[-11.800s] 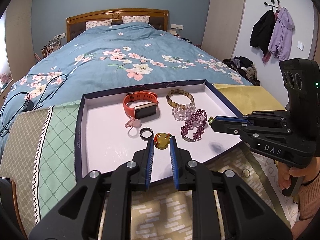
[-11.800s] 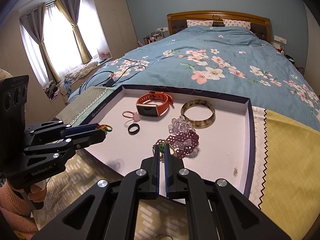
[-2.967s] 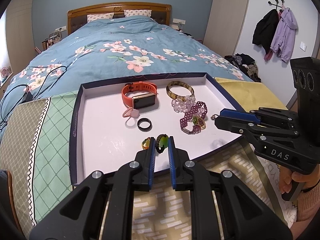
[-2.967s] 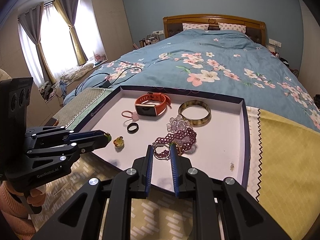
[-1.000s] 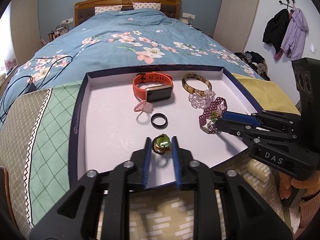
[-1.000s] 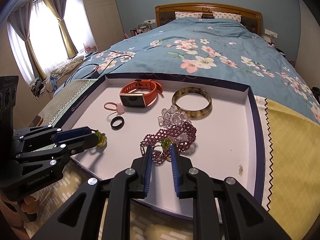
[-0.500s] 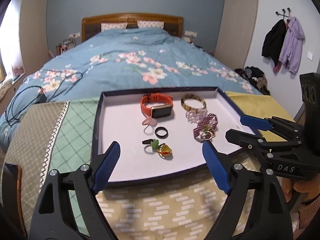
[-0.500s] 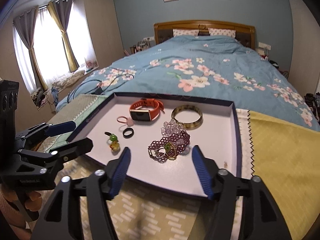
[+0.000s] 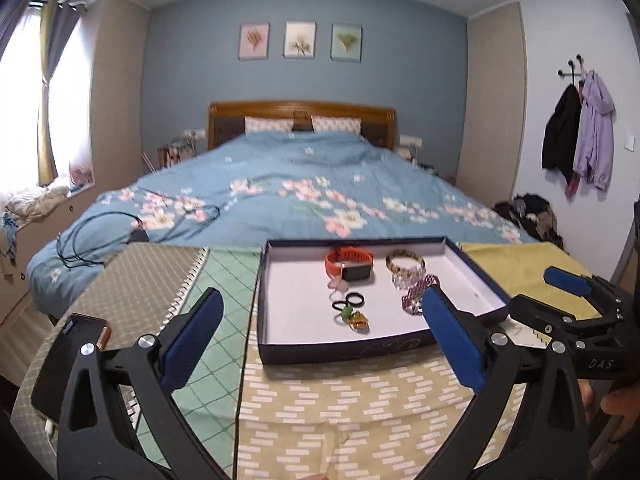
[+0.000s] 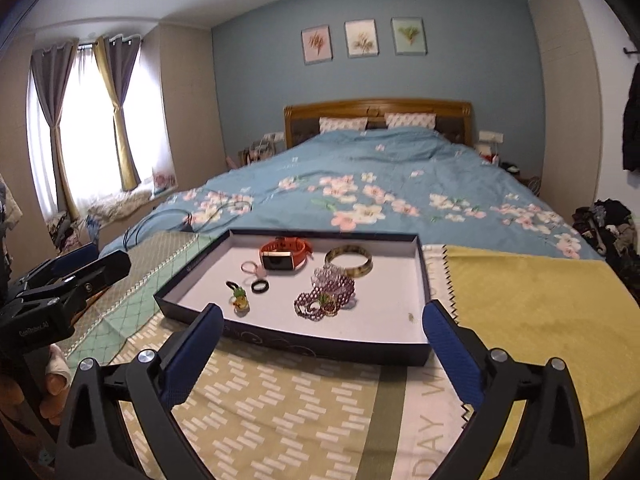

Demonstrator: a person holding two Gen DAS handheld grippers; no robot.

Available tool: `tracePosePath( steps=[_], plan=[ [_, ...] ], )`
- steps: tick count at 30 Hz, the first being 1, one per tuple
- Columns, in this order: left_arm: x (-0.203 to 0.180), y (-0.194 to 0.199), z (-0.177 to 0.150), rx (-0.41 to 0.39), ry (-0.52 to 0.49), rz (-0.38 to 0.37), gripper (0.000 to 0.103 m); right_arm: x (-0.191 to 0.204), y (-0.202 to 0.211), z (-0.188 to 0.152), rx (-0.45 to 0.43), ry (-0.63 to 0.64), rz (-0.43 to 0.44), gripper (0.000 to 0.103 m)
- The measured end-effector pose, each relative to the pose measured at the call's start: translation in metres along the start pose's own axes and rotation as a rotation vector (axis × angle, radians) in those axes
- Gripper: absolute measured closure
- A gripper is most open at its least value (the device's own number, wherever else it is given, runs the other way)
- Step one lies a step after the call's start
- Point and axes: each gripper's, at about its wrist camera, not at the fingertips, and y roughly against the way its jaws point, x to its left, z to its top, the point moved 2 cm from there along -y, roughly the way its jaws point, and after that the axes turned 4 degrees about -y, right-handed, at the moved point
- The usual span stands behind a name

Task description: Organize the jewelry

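Note:
A shallow dark-rimmed tray (image 9: 344, 354) (image 10: 304, 346) with a white floor lies on the patterned cloth at the bed's foot. In it lie an orange smartwatch (image 9: 350, 263) (image 10: 285, 255), a tortoiseshell bangle (image 9: 404, 259) (image 10: 349, 261), a clear bead bracelet (image 10: 326, 274), a purple bead bracelet (image 9: 416, 294) (image 10: 324, 298), a pink ring (image 10: 250, 267), a black ring (image 9: 354, 300) (image 10: 260, 287) and a green and yellow ring pair (image 9: 354, 317) (image 10: 239, 298). My left gripper (image 9: 320, 328) and right gripper (image 10: 320, 344) are wide open and empty, held back from the tray's near edge.
A dark phone (image 9: 68, 356) lies on the cloth at the left. A black cable (image 9: 120, 232) lies on the blue floral bed (image 9: 304, 188). Yellow cloth (image 10: 532, 320) lies to the right of the tray. Coats (image 9: 580, 132) hang on the right wall.
Both grippers have opened wide, left their pieces in the tray, then pulled back and up. The ring pair now lies on the tray floor.

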Motion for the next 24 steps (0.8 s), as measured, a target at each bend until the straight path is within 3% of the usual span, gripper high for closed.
tracePosePath(
  steps=[6,24],
  plan=[
    [-0.009,0.03,-0.004,-0.092,-0.025,0.031,0.005,0.008,0.026,-0.002,-0.108,0.018,-0.016,0.007],
    [-0.017,0.065,-0.001,-0.181,-0.003,0.035,0.005,0.016,0.046,-0.009,-0.184,0.036,-0.058,0.007]
  ],
)
